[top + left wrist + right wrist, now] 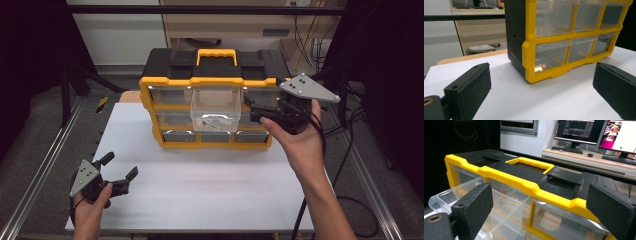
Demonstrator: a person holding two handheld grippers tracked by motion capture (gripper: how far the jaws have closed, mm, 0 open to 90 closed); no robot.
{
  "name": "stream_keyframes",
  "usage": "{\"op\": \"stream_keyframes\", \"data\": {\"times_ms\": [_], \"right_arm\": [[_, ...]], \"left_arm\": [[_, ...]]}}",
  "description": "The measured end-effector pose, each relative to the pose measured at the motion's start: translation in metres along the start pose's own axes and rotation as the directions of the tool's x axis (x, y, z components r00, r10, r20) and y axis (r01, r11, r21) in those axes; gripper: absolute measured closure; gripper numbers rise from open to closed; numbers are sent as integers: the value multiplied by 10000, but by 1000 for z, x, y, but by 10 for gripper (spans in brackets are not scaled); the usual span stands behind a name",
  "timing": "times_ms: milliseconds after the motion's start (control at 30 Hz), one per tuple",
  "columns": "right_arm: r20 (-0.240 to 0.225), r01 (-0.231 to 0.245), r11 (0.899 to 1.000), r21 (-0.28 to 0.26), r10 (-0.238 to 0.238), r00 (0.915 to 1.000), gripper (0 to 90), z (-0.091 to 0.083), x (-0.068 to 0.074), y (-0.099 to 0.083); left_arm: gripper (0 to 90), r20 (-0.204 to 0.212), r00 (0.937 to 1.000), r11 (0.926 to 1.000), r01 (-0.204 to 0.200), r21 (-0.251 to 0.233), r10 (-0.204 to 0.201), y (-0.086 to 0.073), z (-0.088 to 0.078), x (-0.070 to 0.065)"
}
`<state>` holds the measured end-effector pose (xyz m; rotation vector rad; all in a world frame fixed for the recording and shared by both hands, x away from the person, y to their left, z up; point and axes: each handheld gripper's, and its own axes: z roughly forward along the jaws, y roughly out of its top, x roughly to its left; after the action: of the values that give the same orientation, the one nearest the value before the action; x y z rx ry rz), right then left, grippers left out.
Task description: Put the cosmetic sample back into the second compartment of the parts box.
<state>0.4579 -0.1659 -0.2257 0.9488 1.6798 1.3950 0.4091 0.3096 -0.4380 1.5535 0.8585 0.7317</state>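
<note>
A yellow and black drawer cabinet (172, 62) stands at the back middle of the white table (210, 190). Its clear top middle drawer (216, 102) is pulled out, with a small dark piece (210, 123) lying in it. My right gripper (251, 110) is level with the cabinet's upper right front, just right of that drawer, open, with nothing between its pads. In the right gripper view the open gripper (541, 212) faces the cabinet's top edge (506, 176) and the pulled drawer (446, 195). My left gripper (120, 166) rests open at the table's front left; in its own view the gripper (541, 92) looks at the cabinet's corner (529, 50).
Metal rails (45, 165) run along both sides of the table, and cables (345, 165) hang at the right. Beyond the cabinet in the right gripper view are a desk with monitors (579, 130) and a keyboard (566, 149).
</note>
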Motion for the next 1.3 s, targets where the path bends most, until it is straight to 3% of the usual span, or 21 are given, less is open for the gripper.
{"op": "stream_keyframes", "data": {"times_ms": [800, 1300], "right_arm": [[613, -219, 9997, -76, 223, 9979, 45, -23, -19, -40], [770, -643, 9979, 8, 640, 9950, 33, -29, -28, -81]], "left_arm": [[17, 12, 10000, 10000, -87, 49, 87, 0, 1, -2], [17, -17, 10000, 10000, -70, 55, 71, 0, 0, 0]]}}
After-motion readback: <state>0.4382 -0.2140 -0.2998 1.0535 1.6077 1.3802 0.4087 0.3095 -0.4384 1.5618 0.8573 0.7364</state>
